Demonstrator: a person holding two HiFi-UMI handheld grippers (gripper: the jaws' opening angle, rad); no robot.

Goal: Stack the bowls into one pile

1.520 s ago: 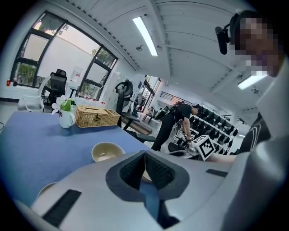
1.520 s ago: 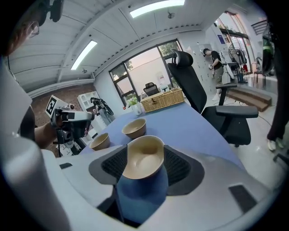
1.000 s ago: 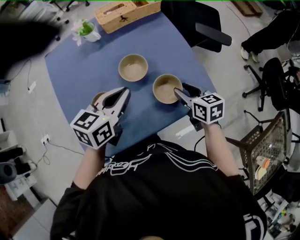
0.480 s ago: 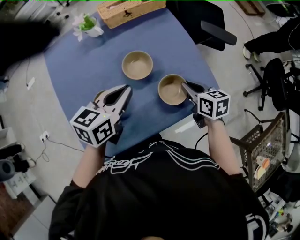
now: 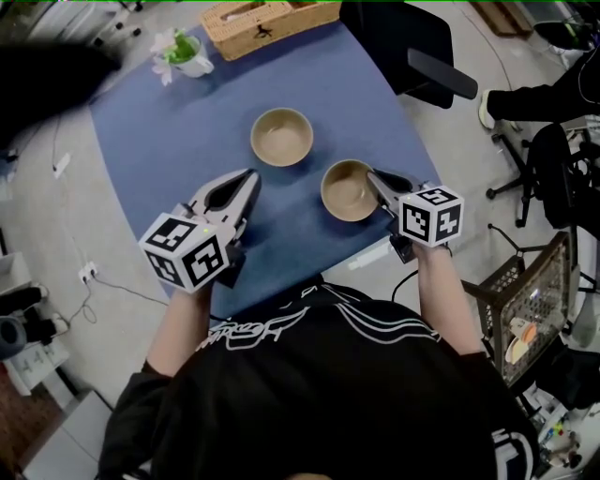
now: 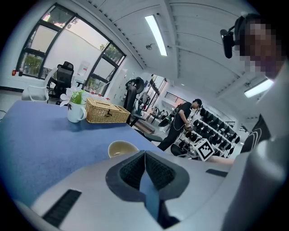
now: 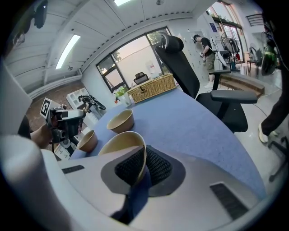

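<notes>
Three tan bowls stand on the blue table (image 5: 169, 131). My right gripper (image 5: 375, 180) has its jaws closing on the near right bowl (image 5: 345, 190). In the right gripper view, that bowl's (image 7: 118, 143) near rim is pinched between the pads of the right gripper (image 7: 143, 151). A second bowl (image 5: 281, 137) stands farther back, apart from it. The third bowl (image 7: 86, 140) shows only in the right gripper view, beside my left gripper (image 7: 63, 122); in the head view the left gripper (image 5: 249, 178) hides it. In its own view the left gripper (image 6: 144, 155) is shut and holds nothing, and one bowl (image 6: 123, 148) stands beyond it.
A wicker basket (image 5: 267, 19) and a white mug with a plant (image 5: 183, 56) stand at the table's far edge. A black office chair (image 5: 403, 47) is at the far right corner. A wire basket (image 5: 525, 300) stands on the floor to the right.
The right gripper's jaws have closed onto the near bowl's rim. The left gripper has shifted a little to the right and now covers the third bowl in the head view.
</notes>
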